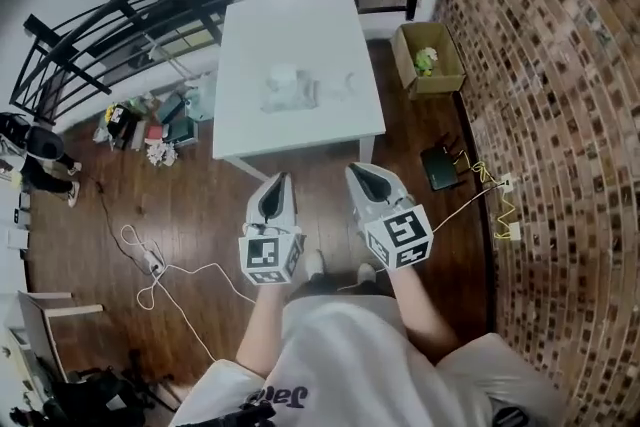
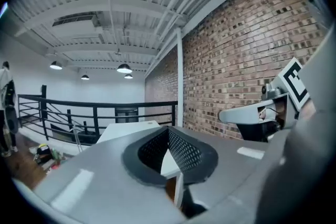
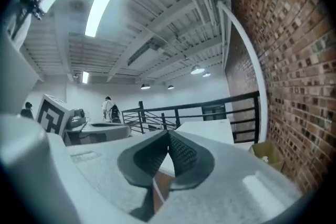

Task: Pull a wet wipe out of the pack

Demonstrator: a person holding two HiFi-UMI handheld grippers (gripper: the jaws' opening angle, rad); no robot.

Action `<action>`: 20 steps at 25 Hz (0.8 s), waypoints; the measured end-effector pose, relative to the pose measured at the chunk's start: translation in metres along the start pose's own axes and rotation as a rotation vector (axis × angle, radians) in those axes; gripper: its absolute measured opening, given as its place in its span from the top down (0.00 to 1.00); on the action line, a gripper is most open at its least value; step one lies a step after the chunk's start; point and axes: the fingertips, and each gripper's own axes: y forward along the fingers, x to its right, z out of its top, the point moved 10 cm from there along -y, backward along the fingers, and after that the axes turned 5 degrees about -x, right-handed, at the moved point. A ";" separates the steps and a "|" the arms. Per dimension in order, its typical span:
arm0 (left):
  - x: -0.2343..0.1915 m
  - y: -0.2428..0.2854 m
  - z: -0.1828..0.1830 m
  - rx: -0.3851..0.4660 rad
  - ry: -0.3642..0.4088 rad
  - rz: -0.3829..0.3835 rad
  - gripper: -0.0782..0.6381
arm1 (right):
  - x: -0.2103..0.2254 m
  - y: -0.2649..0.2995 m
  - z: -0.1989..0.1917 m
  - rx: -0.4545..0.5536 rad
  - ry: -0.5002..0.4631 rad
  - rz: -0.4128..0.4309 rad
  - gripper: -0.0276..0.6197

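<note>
The wet wipe pack (image 1: 284, 88) is a pale, blurry packet lying near the middle of the white table (image 1: 330, 130), with a small white crumpled piece (image 1: 347, 83) to its right. Both grippers hang over the wooden floor, short of the table's near edge and apart from the pack. My left gripper (image 1: 279, 178) is shut with nothing between its pads. Beside it, my right gripper (image 1: 356, 170) is also shut and empty. In the left gripper view the meshed pads (image 2: 181, 150) meet at the left gripper's tip (image 2: 168, 129), with the table (image 2: 126, 128) beyond. The right gripper's tip (image 3: 168, 134) looks the same.
A cardboard box (image 1: 428, 58) holding a green toy stands right of the table by the brick wall (image 1: 560, 115). A black railing (image 1: 150, 5) runs behind. Clutter (image 1: 150, 125) lies on the floor to the left, and white cables (image 1: 160, 270) and a black device (image 1: 440, 167) lie nearer me.
</note>
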 end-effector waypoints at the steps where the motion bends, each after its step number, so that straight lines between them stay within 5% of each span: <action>1: 0.005 0.000 0.007 0.025 0.025 -0.023 0.87 | 0.002 -0.005 0.009 0.028 -0.011 -0.024 0.97; 9: 0.006 -0.016 0.039 0.163 0.152 -0.076 0.87 | -0.016 -0.027 0.055 0.130 -0.097 -0.121 0.97; 20: -0.021 -0.024 0.048 0.204 0.081 -0.111 0.87 | -0.086 0.010 0.076 0.098 -0.175 0.020 0.97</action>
